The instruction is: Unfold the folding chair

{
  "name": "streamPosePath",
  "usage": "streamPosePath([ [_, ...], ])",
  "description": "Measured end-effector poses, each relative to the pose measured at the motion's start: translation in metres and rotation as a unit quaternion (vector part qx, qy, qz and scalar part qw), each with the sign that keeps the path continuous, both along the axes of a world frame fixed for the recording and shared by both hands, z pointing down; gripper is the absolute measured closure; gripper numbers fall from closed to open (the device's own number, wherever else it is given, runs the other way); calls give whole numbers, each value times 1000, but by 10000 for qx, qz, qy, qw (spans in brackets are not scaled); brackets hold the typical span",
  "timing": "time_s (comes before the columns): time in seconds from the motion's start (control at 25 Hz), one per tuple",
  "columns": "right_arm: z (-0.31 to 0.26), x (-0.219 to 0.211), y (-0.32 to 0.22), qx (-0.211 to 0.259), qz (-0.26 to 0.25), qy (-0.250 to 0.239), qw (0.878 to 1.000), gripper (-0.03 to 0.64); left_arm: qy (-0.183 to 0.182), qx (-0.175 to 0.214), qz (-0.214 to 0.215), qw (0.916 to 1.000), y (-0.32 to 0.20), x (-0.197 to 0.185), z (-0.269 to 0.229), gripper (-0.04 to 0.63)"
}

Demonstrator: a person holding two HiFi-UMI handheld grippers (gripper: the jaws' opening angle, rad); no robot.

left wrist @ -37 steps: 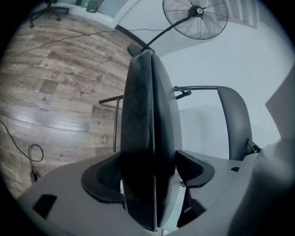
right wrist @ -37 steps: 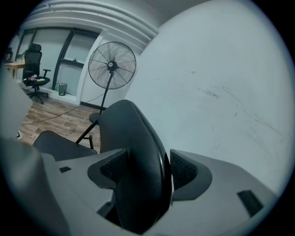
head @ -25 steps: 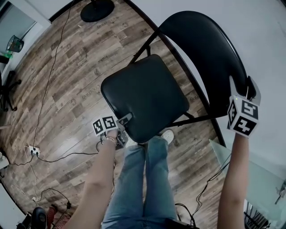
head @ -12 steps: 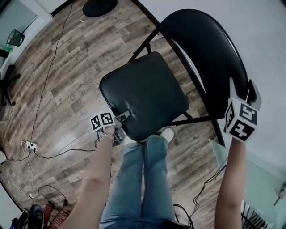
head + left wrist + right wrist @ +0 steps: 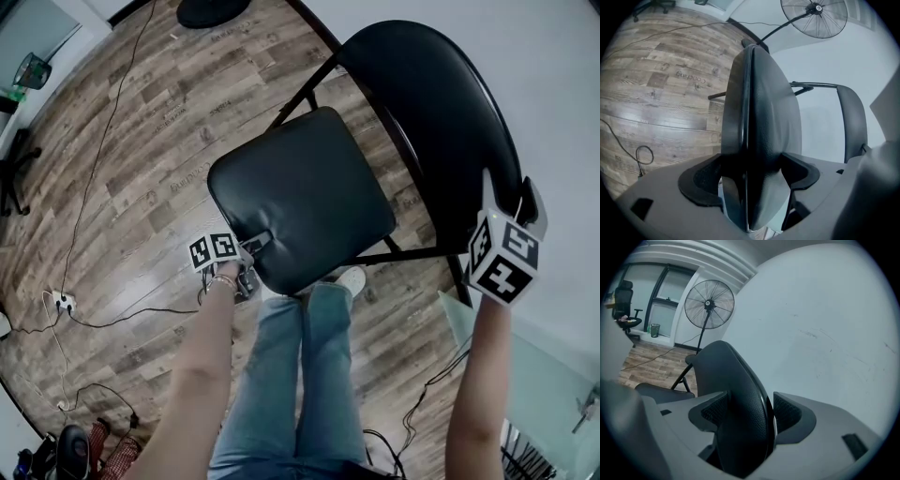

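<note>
The black folding chair stands on the wood floor with its padded seat [image 5: 300, 192] nearly level and its curved backrest [image 5: 441, 122] toward the white wall. My left gripper [image 5: 255, 246] grips the seat's front corner. In the left gripper view the seat [image 5: 759, 108] fills the gap of this gripper [image 5: 754, 168] edge-on; the jaws have just opened a little further, still against it. My right gripper [image 5: 509, 192] is shut on the backrest's top edge, which shows as a dark padded rim [image 5: 740, 380] between the pads of that gripper [image 5: 745, 411].
The person's legs [image 5: 300, 375] stand right at the seat's front. A floor fan [image 5: 709, 303] stands beyond the chair, its round base [image 5: 214, 9] on the floor. Cables [image 5: 94, 187] and a power strip [image 5: 61, 302] lie at the left. A glass surface [image 5: 534, 375] is at lower right.
The left gripper has sunk a little with the seat's front corner, and the seat lies slightly flatter. The right gripper has shifted slightly while staying on the backrest.
</note>
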State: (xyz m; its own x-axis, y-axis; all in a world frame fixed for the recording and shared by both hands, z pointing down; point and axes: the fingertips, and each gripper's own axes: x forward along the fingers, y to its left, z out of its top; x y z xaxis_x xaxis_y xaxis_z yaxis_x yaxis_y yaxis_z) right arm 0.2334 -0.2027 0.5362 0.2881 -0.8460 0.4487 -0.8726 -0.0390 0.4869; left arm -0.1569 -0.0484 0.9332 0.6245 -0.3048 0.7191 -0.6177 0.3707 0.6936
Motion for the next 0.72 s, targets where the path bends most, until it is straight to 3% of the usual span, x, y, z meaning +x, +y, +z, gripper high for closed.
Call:
streamPosePath([
  [0.36, 12, -6, 5, -61, 174, 133, 9997, 328, -518, -197, 154, 9983, 5, -17, 13, 222],
  [0.6, 12, -21, 4, -32, 2, 1327, 9912, 354, -952, -398, 221, 9944, 4, -22, 12, 224],
  [0.72, 13, -22, 6, -10, -1, 1400, 9902, 354, -1284, -375, 547, 9895, 4, -25, 6, 225],
])
